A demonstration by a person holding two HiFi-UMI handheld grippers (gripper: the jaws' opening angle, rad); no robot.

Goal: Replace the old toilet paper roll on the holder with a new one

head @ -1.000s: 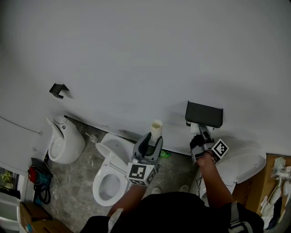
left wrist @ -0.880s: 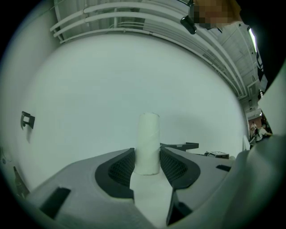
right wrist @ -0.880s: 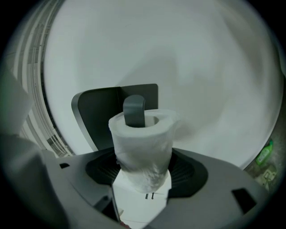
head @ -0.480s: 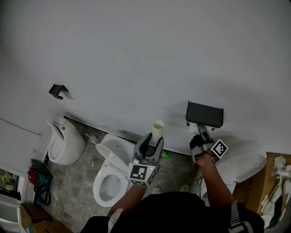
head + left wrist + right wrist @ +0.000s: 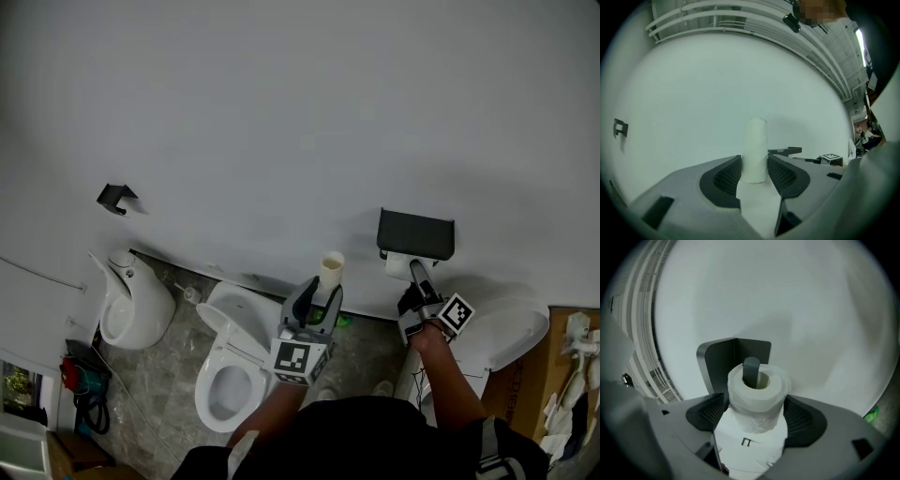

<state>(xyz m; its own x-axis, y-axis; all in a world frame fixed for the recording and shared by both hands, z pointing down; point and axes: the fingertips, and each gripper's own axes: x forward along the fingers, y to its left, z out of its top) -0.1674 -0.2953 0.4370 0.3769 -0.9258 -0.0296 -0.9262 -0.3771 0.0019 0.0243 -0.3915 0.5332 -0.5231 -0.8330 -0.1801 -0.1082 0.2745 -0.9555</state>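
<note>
1. Done: the old tube (image 5: 754,150) is off the holder (image 5: 416,234), and the new roll (image 5: 759,394) sits threaded on the peg (image 5: 751,371) under the holder's dark cover, by the wall
2. Left to do, as I judge it: back the right hand away from the roll and get rid of the tube
3. Left gripper (image 5: 317,302): held level above the toilet (image 5: 208,361), facing the wall, jaws closed on the lower end of the upright tube
4. Right gripper (image 5: 419,281): stretched to the holder, tipped slightly up; its jaws have just been opening and stand wide, with the roll between them but not squeezed
</note>
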